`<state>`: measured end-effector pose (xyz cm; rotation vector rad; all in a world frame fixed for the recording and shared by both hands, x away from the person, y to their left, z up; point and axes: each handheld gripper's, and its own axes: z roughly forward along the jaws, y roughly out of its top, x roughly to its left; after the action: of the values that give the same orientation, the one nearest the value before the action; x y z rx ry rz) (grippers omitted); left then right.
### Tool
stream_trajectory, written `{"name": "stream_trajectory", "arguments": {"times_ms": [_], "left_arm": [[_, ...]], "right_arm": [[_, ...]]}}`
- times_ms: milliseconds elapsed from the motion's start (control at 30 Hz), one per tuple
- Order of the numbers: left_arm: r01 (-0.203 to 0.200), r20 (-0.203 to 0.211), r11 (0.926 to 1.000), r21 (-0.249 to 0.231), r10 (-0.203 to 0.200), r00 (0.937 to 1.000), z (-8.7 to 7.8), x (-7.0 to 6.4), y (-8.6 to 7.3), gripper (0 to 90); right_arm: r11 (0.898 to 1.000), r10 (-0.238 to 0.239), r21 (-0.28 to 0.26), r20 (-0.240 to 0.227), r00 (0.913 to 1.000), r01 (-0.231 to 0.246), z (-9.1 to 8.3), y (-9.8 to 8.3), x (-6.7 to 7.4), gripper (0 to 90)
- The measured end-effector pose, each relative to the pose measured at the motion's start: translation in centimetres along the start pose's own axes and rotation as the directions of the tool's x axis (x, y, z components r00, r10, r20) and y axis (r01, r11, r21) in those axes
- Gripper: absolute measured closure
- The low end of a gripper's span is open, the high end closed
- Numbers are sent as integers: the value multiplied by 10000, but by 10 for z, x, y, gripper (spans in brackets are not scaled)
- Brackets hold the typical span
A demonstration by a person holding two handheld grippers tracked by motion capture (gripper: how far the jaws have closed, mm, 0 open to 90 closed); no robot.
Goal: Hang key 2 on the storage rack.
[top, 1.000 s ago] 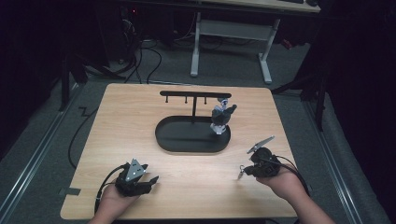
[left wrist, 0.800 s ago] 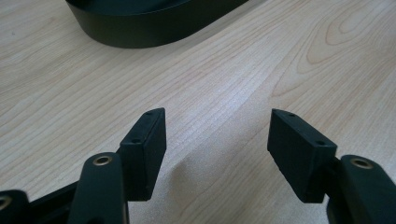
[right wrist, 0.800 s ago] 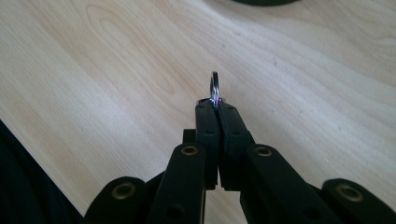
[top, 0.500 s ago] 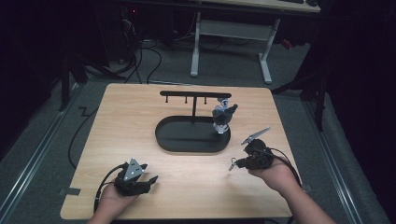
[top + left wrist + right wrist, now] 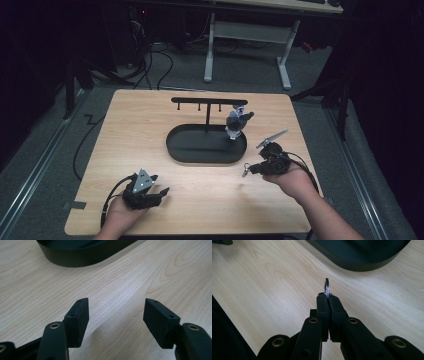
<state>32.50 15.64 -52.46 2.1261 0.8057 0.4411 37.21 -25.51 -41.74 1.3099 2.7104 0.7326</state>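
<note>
A black oval tray [image 5: 176,149] carries a black rack with hooks [image 5: 209,101]. A small grey and blue keychain figure [image 5: 236,121] hangs at the rack's right end. My right gripper [image 5: 248,170] hovers just off the tray's right front edge and is shut on a thin metal ring [image 5: 326,287], which stands edge-on above the closed tips [image 5: 328,298]. The ring [image 5: 244,172] dangles below the tips in the high view. My left gripper [image 5: 162,192] rests at the table's front left, open, with bare wood between its pads [image 5: 77,317].
The tray's dark wall [image 5: 75,257] lies ahead of the left gripper, and its rim [image 5: 362,263] is close ahead of the right one. Cables trail from both grippers. A desk frame [image 5: 250,35] stands beyond the wooden table [image 5: 130,125].
My right gripper has moved left toward the tray and risen slightly, still shut on the ring. The left gripper has stayed put.
</note>
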Motion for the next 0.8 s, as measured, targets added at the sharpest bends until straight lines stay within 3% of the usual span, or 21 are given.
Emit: {"name": "stream_trajectory", "arguments": {"times_ms": [800], "left_arm": [[-211, -35, 9998, 46, 212, 9998, 0, -3, 1, 381]], "right_arm": [[9984, -304, -481, 13, 9995, 305, -5, 66, -4, 890]]}}
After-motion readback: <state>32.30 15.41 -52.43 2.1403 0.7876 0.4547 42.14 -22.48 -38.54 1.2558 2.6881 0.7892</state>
